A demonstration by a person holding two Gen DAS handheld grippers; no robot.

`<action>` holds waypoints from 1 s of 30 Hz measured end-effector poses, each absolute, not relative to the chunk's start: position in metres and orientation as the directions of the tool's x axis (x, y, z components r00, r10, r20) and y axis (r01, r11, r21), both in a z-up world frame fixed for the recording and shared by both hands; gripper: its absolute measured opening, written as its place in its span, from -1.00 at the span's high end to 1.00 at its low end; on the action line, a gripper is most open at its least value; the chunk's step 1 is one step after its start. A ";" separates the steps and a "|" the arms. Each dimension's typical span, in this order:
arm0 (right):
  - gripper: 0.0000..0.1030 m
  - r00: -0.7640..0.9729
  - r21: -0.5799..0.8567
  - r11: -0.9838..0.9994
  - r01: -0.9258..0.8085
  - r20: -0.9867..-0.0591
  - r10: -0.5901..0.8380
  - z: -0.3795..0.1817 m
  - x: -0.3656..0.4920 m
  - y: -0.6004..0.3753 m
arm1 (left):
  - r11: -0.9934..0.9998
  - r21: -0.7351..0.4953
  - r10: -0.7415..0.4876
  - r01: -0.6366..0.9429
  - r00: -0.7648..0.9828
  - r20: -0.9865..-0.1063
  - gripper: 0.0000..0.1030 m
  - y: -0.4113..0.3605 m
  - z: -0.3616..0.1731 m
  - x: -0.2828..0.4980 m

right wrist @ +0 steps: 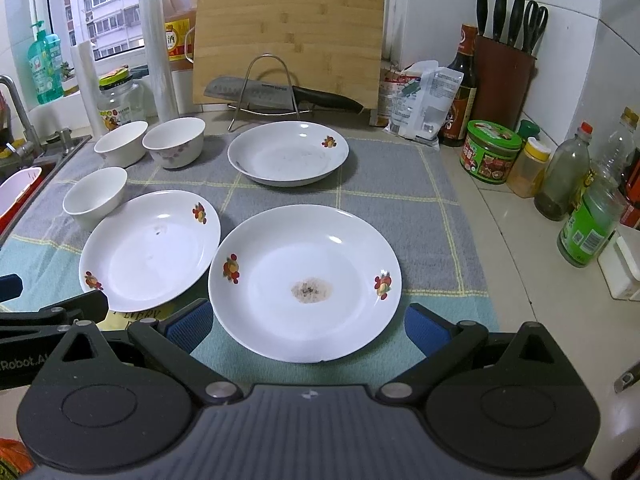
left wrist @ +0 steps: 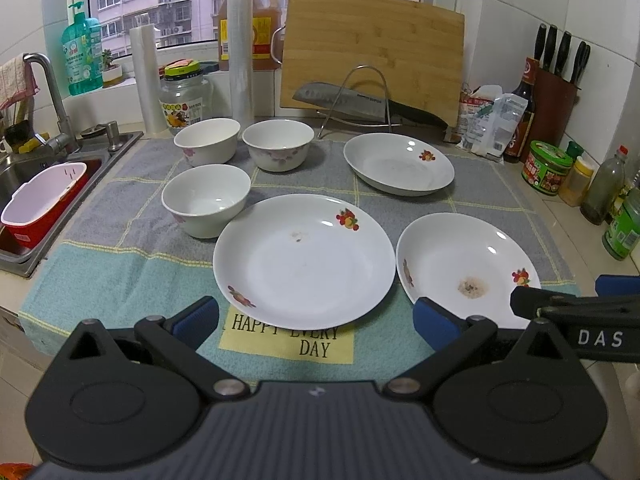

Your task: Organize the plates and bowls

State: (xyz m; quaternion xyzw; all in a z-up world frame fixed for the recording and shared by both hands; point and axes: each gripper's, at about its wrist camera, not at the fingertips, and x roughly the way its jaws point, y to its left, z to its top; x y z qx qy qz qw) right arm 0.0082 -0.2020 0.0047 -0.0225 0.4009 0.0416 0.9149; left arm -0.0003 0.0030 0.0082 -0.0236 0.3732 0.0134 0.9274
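a: how far along?
b: nothing stacked yet — three plates [right wrist: 304, 284] [right wrist: 150, 248] [right wrist: 288, 152] lie apart on the cloth [right wrist: 400, 208], three bowls [left wrist: 206, 200] [left wrist: 207, 140] [left wrist: 278, 144] to their left near the sink [left wrist: 24, 176].
a: the claws?
b: left gripper [left wrist: 316, 320] and right gripper [right wrist: 306, 324] both spread wide, holding nothing — all the sorting remains.

In the left wrist view the yellow label on the teal checked cloth [left wrist: 280, 344] is partly hidden by the near white floral plate [left wrist: 304, 260], the stained white plate [left wrist: 468, 264] is overlapped by the other tongs' black arm [left wrist: 576, 312], and the jars' small print is unreadable
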 end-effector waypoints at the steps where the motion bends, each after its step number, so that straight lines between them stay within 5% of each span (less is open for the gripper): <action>1: -1.00 0.675 -0.008 0.995 -0.095 -0.735 0.058 0.005 0.008 -0.202 | 0.999 -0.033 0.008 -0.042 0.721 -0.693 -0.99 0.003 0.008 0.000; 30: -1.00 0.687 -0.014 0.995 -0.099 -0.724 0.058 0.007 0.008 -0.203 | 0.998 -0.048 0.003 -0.050 0.720 -0.694 -0.99 0.004 0.010 -0.001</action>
